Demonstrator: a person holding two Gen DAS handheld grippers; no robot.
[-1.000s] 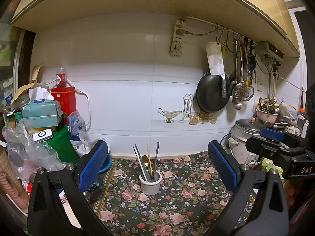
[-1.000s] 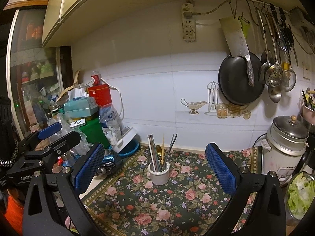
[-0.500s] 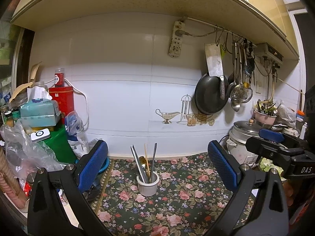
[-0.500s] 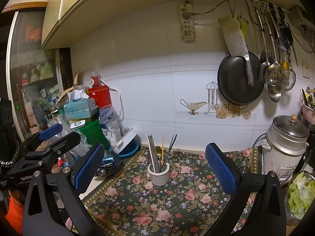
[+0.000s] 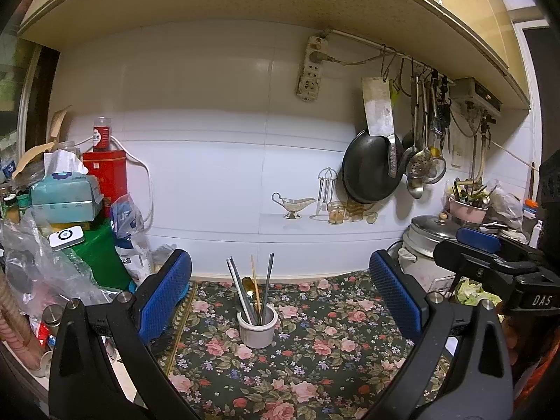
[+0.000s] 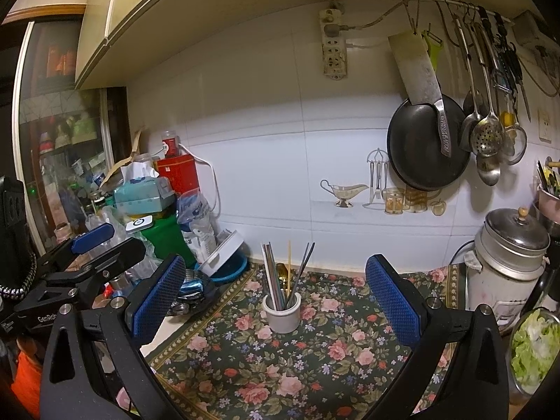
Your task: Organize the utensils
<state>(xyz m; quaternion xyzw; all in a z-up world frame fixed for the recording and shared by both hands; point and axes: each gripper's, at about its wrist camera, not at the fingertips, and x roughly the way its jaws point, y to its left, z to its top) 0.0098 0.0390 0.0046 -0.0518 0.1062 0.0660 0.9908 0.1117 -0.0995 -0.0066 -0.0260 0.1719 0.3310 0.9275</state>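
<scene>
Floral matting (image 5: 315, 357) carries the white holder (image 5: 257, 329) of chopsticks (image 5: 267, 283), and over the last second both released, empty grippers, left gripper (image 5: 280, 301) and right gripper (image 6: 276, 297), have drawn slightly back from that holder, suggesting sorting is finished or not begun.

The cup (image 5: 257, 327) hides the lower ends of the utensils (image 5: 252, 288) standing in it. A bowl of greens (image 6: 533, 346) is cut off by the right wrist view's edge. Shelf items behind the glass door (image 6: 63, 140) are too dim to identify.
</scene>
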